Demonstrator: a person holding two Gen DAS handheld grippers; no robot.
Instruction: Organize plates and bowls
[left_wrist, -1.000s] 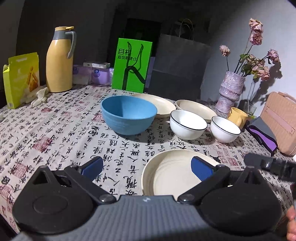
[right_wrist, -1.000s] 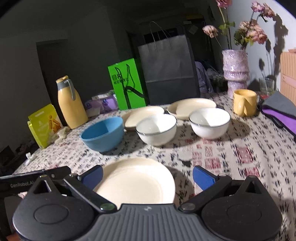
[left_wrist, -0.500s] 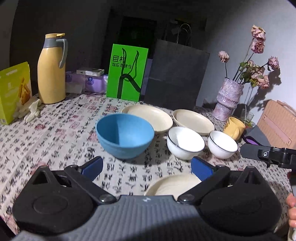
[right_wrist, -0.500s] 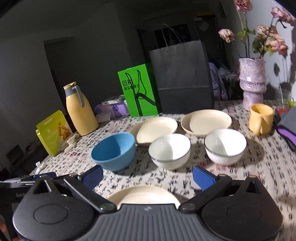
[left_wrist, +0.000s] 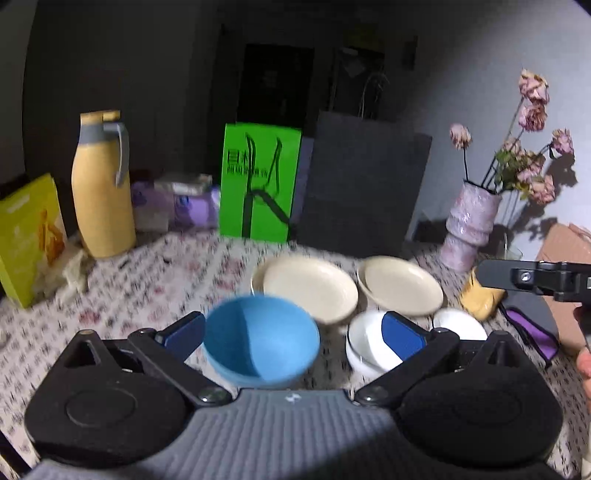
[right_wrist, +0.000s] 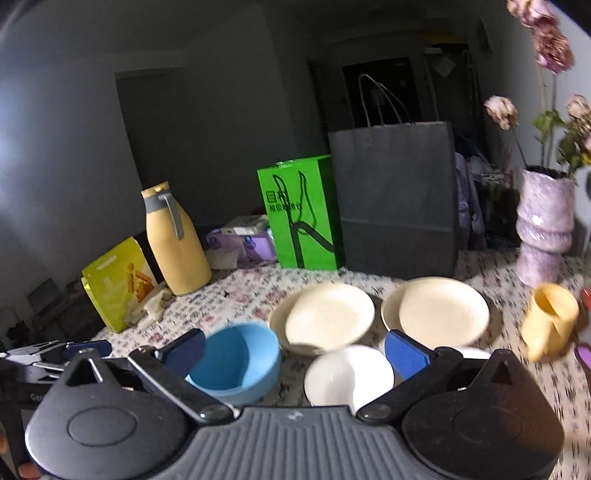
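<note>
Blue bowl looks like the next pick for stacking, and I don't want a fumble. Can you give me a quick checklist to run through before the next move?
1. Left gripper jaws spread and holding nothing: ok.
2. Right gripper jaws spread and holding nothing: ok.
3. Blue bowl upright and nothing visible inside: ok.
4. Blue bowl centred between the left jaws: not ok, it sits toward the left one.
5. Nearer white bowl clear of the blue bowl: ok, tablecloth shows between them.
6. Near plate in front of the bowls: cannot tell, hidden below both views.
</note>
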